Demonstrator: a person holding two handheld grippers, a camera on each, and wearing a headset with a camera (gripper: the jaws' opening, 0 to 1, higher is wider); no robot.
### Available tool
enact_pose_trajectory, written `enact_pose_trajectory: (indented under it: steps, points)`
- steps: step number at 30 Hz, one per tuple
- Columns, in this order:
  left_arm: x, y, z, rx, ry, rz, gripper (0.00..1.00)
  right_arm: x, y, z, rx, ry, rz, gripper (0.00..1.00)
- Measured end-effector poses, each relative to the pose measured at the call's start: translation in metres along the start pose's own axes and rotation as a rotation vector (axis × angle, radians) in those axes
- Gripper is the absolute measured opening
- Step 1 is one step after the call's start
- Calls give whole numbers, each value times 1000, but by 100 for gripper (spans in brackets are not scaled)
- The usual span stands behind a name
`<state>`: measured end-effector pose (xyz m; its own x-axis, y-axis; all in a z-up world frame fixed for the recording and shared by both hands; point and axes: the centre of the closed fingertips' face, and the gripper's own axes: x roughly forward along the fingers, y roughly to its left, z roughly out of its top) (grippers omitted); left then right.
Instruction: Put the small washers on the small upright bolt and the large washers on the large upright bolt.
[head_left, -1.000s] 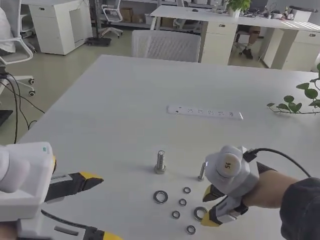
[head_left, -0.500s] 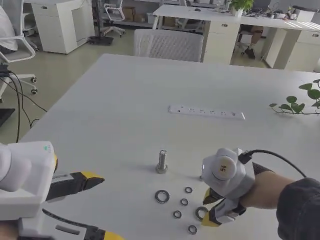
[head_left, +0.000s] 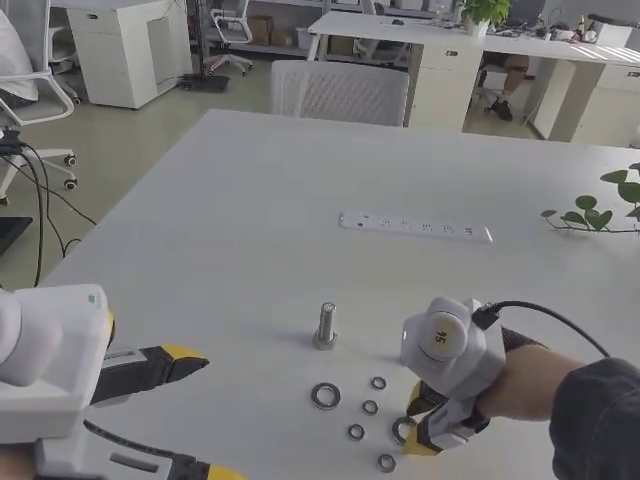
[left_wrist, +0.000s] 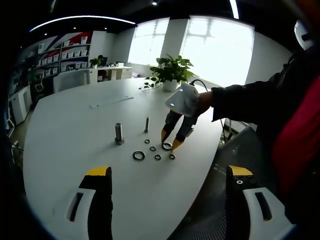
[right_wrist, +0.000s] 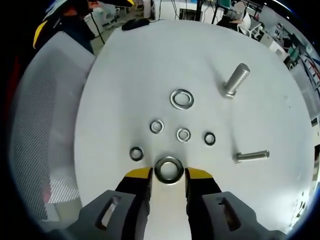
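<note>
At the lower left of the head view, nearest you, your left gripper (head_left: 205, 414) hovers with its fingers wide apart and holding nothing. It sits well apart from the washers, which keeps it out of the working hand's way.

At the bottom centre of the right gripper view, your right gripper (right_wrist: 168, 175) has its fingers set down on either side of a large washer (right_wrist: 168, 170) that lies flat on the worktop (right_wrist: 125, 75). They stand parted just wider than its rim and, as far as that view shows, are not clamped on it yet. That straddle looks chosen so the tips can close on the edge, since a flat ring offers nothing else to pinch.

Just above it in the frame lie four small washers (right_wrist: 183, 134), scattered apart from one another, so one can be taken without dragging a neighbour. Higher up, the second large washer (right_wrist: 182, 98) lies alone.

Toward the upper right stands the large upright bolt (right_wrist: 236, 80), and at right centre the small upright bolt (right_wrist: 252, 156). Both are bare, and both stand near the washers, which should keep each carry short.

Farther up the head view lies a white power strip (head_left: 415, 226), well apart from the work.
</note>
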<state>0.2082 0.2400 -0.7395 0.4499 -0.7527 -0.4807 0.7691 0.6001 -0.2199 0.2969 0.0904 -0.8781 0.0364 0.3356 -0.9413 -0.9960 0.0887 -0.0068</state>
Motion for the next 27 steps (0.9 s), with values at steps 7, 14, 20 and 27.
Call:
enact_pose_trajectory:
  steps: [7, 14, 20, 27]
  points:
    - [0, 1, 3, 7, -7, 6, 95, 0, -2, 0, 3, 3, -4, 26]
    - [0, 4, 6, 13, -24, 14, 95, -1, -2, 0, 3, 5, -5, 26]
    - [0, 7, 14, 29, -64, 30, 95, -2, -3, -1, 0, 7, -8, 25]
    - [-4, 8, 23, 33, -112, 38, 95, -2, -3, -1, -3, 11, -8, 25]
